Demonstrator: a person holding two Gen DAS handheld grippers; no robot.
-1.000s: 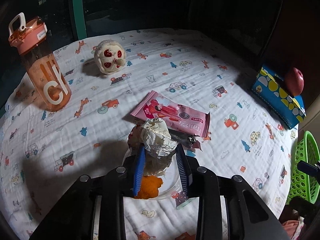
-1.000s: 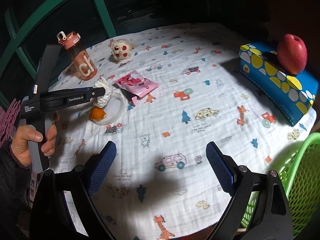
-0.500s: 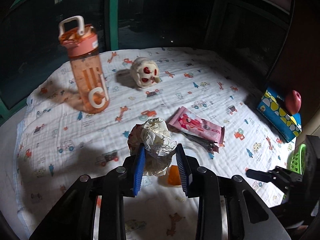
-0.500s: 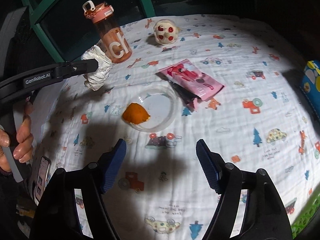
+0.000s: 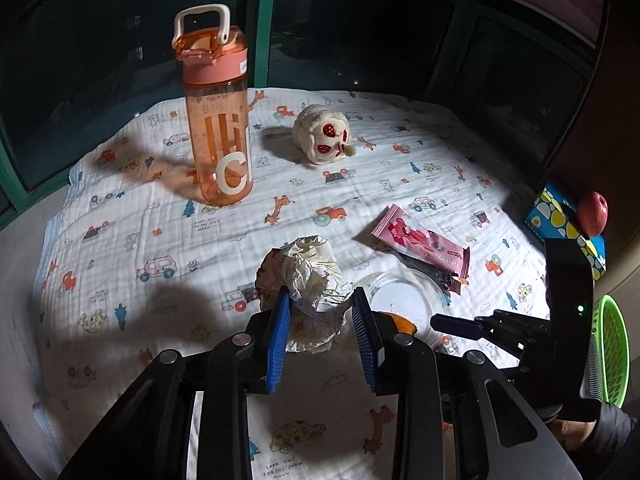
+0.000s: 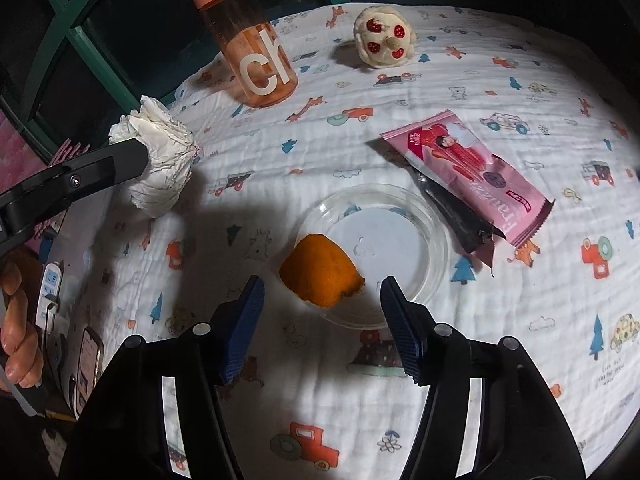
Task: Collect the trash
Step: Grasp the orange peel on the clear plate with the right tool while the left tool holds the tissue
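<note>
Dark window panes with green frames are ringing a bench draped in a white cloth (image 6: 440,380) printed with cars and animals. Starting at the left hand-held gripper (image 5: 322,330), its blue pads are clamping a crumpled paper ball (image 5: 306,276) and carrying it clear of the cloth, off toward the bench's left edge in the right wrist view. The right hand-held gripper (image 6: 322,320) is hanging with its jaws spread wide and empty, just short of the orange peel (image 6: 320,274), which is sitting on the near rim of a clear plastic dish (image 6: 420,232). To do this step well, I judge the right fingers should be straddling the peel and closing low on it while staying off the dish rim, so the light dish is not getting dragged or tipped; the left should be keeping its squeeze firm, since crumpled paper gives easily. Beyond the dish, a pink snack wrapper (image 6: 472,176) is lying over a dark wrapper (image 6: 460,220), both flat on the cloth. Farther out are standing an orange water bottle (image 6: 252,48) and a strawberry plush toy (image 6: 384,38). At the right edge, in the left wrist view, a red apple (image 5: 593,218) is resting on a blue tissue box (image 5: 560,220), near a green basket (image 5: 612,360), likely the destination. Counted: one paper ball, one peel, two wrappers, one dish, one bottle, one toy, one apple, one box, one basket.
</note>
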